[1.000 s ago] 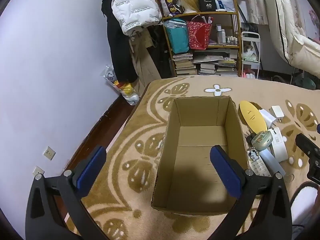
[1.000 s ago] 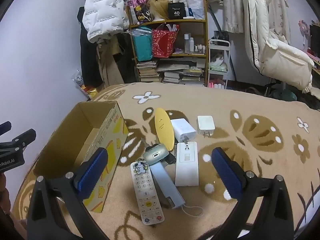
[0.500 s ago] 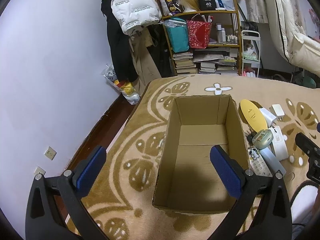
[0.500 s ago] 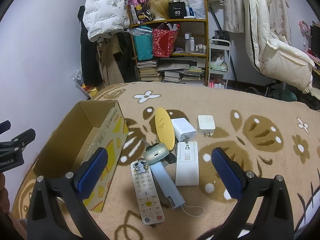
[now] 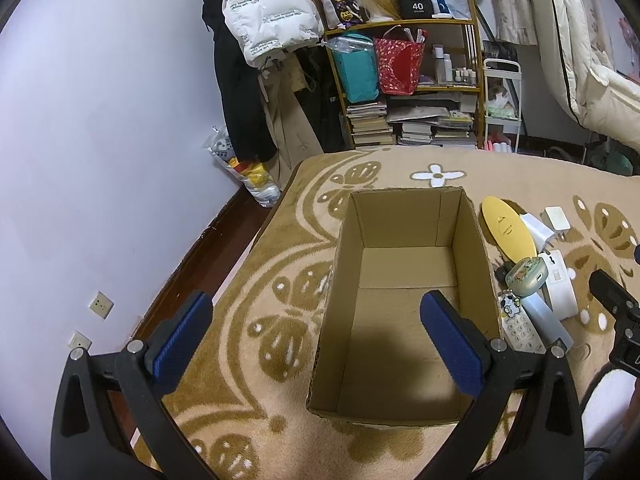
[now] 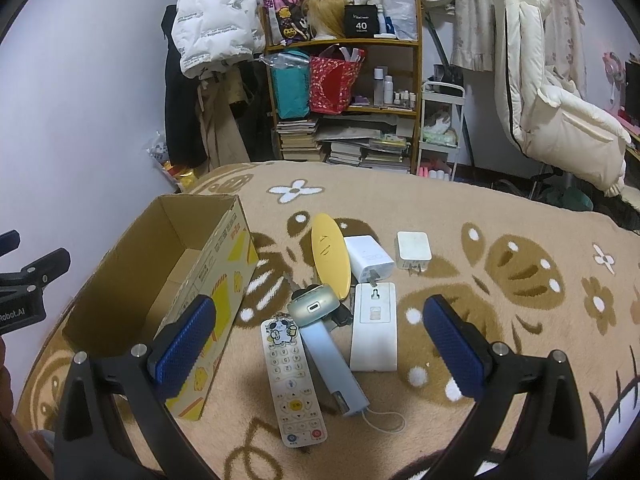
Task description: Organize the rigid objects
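Note:
An empty cardboard box stands open on the patterned carpet. Right of it lie a white remote, a grey-blue bar-shaped device, a small green-grey case, a yellow oval item, a flat white socket-like block and two white chargers. My left gripper is open and empty above the box's left side. My right gripper is open and empty above the remote and bar.
A cluttered bookshelf with bags and books stands at the back. Coats hang beside it. The purple wall and bare wood floor run along the left of the carpet. A white padded chair is at the back right.
Both views have shifted very slightly; the grippers stay open and the objects have not moved.

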A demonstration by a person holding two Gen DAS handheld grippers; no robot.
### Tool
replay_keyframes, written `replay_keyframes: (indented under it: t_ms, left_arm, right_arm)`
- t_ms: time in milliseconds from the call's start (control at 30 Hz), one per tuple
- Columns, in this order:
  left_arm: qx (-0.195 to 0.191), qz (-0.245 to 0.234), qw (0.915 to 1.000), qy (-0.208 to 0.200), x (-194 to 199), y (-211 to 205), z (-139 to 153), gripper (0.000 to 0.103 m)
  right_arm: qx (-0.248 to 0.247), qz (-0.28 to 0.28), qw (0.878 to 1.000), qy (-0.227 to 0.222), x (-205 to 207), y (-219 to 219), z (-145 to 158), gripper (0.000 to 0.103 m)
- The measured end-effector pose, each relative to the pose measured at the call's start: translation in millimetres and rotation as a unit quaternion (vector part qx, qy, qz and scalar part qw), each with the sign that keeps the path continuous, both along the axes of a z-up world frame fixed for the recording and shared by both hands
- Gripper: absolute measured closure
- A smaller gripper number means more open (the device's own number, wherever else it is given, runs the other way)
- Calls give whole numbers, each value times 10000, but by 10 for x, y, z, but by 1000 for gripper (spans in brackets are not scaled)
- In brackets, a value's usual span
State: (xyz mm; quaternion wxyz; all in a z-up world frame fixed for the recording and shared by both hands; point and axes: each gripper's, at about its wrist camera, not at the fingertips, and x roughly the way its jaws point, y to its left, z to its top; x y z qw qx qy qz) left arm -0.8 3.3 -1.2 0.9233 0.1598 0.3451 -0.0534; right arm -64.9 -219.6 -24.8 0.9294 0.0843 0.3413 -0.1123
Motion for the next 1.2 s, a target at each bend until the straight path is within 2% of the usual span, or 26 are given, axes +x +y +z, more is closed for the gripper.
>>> replay_keyframes:
  t_ms: [1200]
  left_arm:
    - [56, 77, 9999, 37, 25, 33, -64, 0]
  right_arm:
    - [-99, 70, 9999, 76, 24, 80, -45, 0]
